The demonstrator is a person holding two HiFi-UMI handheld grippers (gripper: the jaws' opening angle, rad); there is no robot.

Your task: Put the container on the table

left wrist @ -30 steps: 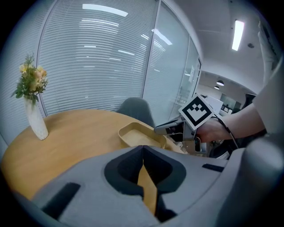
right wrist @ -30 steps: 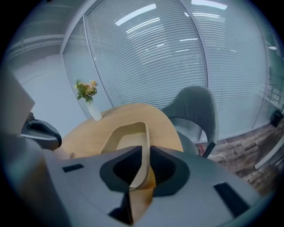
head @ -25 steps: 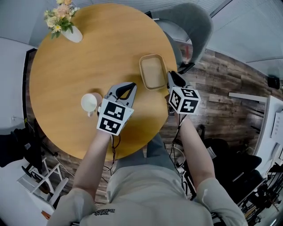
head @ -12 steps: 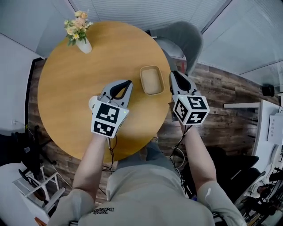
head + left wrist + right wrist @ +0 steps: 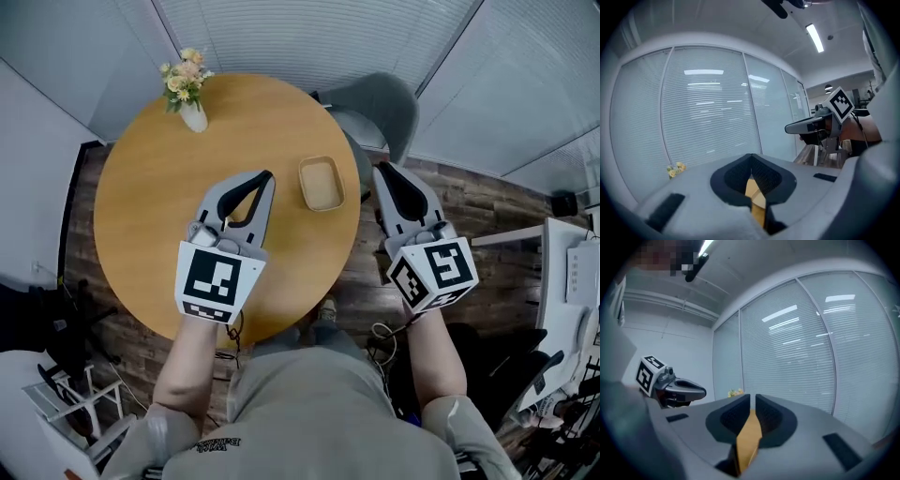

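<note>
A shallow tan container (image 5: 322,183) rests on the round wooden table (image 5: 150,197), close to its right edge, with nothing holding it. My left gripper (image 5: 266,176) hovers over the table just left of the container, jaws shut and empty. Right of the container, beyond the table's edge, my right gripper (image 5: 379,170) is raised over the floor, its jaws together with nothing between them. The left gripper view shows its own shut tips (image 5: 751,157) and the right gripper (image 5: 811,125) beyond. The right gripper view shows its closed tips (image 5: 753,397) and the left gripper (image 5: 677,387).
A white vase of flowers (image 5: 192,103) stands at the table's far left edge. A grey chair (image 5: 380,108) sits behind the table on the right. Glass walls with blinds (image 5: 708,117) ring the room. Office equipment (image 5: 572,272) stands at the right on the wood floor.
Both grippers have lifted and drawn back from the table. The right gripper, which was at the container's right side, now hangs off the table edge. The container has stayed put.
</note>
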